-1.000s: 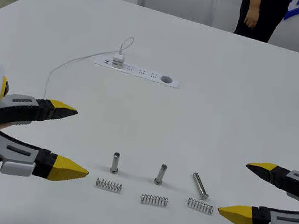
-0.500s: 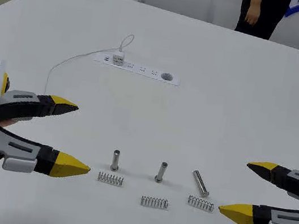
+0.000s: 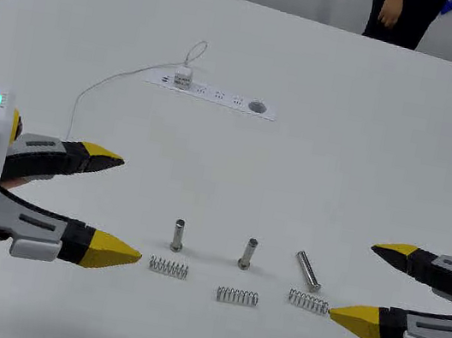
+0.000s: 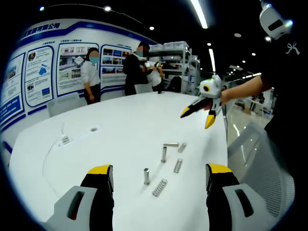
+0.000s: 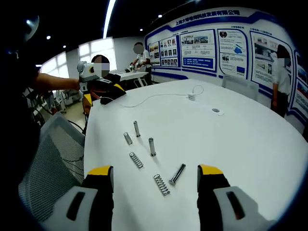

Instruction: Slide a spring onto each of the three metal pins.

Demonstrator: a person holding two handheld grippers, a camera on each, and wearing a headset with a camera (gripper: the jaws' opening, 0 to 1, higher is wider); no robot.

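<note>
On the white table (image 3: 368, 149) two metal pins stand upright, the left pin (image 3: 178, 235) and the middle pin (image 3: 247, 253); the right pin (image 3: 308, 270) lies on its side. A spring lies in front of each: left spring (image 3: 168, 267), middle spring (image 3: 237, 296), right spring (image 3: 308, 302). My left gripper (image 3: 121, 206) is open, just left of the left pin and spring. My right gripper (image 3: 365, 280) is open, its lower tip close to the right spring. The pins and springs also lie ahead between the jaws: a pin (image 4: 146, 176), a spring (image 5: 161, 184).
A white power strip (image 3: 216, 96) with a plugged-in white cable (image 3: 114, 84) lies further back on the table. A person (image 3: 399, 16) stands beyond the far edge. More people (image 4: 89, 74) stand near wall posters. A mesh chair (image 5: 53, 163) sits at the near table edge.
The head camera has shifted slightly, so the scene sits a little differently. The left gripper has edged a bit right toward the left spring. Pins and springs have not moved.
</note>
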